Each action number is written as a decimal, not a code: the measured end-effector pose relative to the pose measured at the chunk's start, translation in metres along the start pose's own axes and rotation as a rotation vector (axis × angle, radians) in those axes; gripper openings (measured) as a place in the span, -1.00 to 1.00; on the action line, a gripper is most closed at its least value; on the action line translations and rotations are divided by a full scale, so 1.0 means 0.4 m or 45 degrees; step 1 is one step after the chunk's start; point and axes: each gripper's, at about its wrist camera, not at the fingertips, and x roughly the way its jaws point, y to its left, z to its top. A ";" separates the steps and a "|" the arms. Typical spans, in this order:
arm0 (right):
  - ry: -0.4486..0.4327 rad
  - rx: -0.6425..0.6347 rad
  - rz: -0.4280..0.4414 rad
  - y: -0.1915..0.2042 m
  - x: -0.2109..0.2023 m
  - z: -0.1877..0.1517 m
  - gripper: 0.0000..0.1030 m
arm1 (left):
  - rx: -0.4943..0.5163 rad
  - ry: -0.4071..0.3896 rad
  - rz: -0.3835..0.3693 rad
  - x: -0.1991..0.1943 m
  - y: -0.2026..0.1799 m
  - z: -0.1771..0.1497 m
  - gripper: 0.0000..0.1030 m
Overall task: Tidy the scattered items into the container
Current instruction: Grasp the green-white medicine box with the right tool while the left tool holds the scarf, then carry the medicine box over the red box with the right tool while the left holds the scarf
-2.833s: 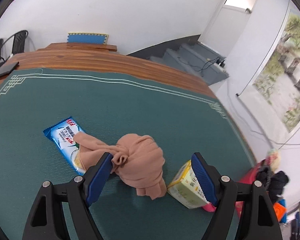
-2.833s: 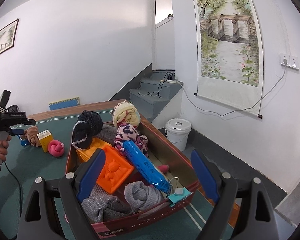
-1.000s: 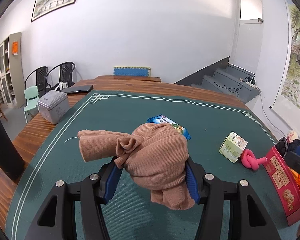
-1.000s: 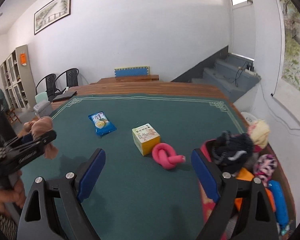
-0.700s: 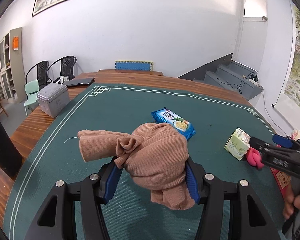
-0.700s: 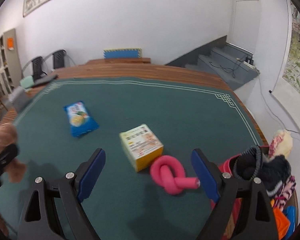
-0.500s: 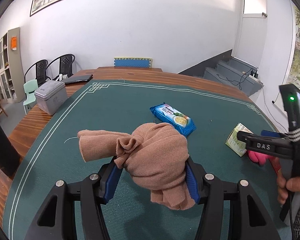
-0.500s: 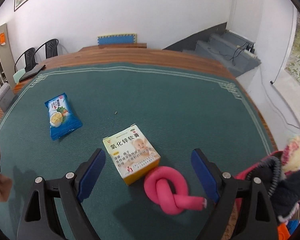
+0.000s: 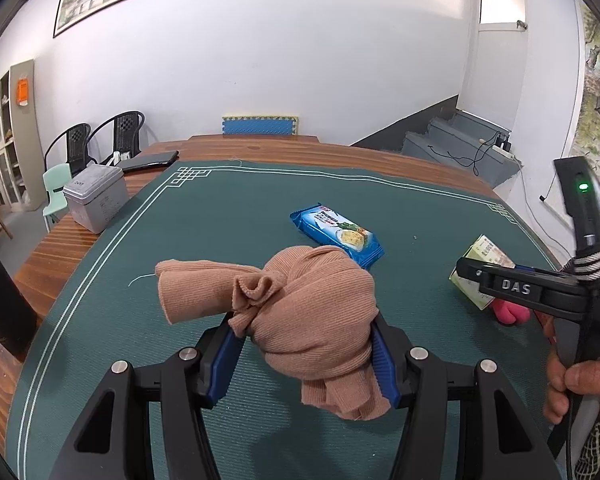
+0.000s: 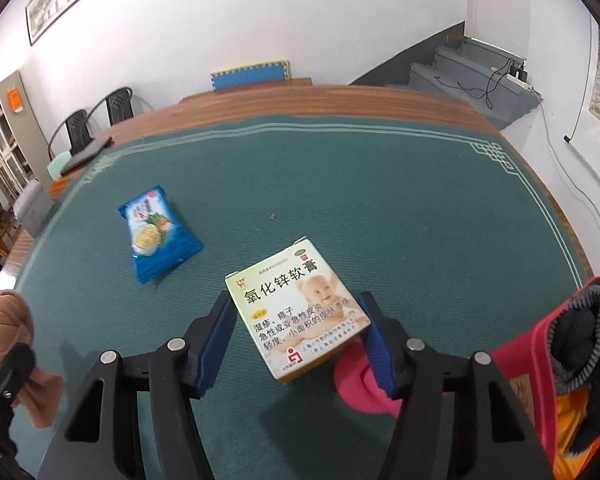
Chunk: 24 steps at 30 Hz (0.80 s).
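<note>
While left gripper [image 9: 304,348] fingers are clamping tan sock bundle [image 9: 300,300] above tabletop [image 10: 380,184], we are closing right gripper [image 10: 298,346] fingers around ointment box [image 10: 296,312]; blue snack packet [image 10: 156,232], pink knot [image 10: 360,384] are waiting; red container [image 10: 540,364] partly filled.

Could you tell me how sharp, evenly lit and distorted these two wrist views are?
Left wrist view: sharp, soft even light, faint shadows; fisheye bows the green mat's border. Right wrist view: slightly softer, medicine box text still readable, blue snack packet a little blurred, dark vignette in the corners.
</note>
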 end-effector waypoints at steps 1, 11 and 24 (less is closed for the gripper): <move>-0.019 -0.001 0.011 0.001 -0.019 -0.005 0.25 | 0.001 0.001 -0.002 0.000 -0.001 -0.001 0.14; -0.176 0.023 0.000 -0.029 -0.229 -0.073 0.25 | 0.043 0.006 -0.037 -0.008 -0.031 -0.011 0.14; -0.317 0.280 -0.211 -0.295 -0.473 -0.163 0.26 | 0.104 -0.002 -0.078 -0.036 -0.082 -0.030 0.15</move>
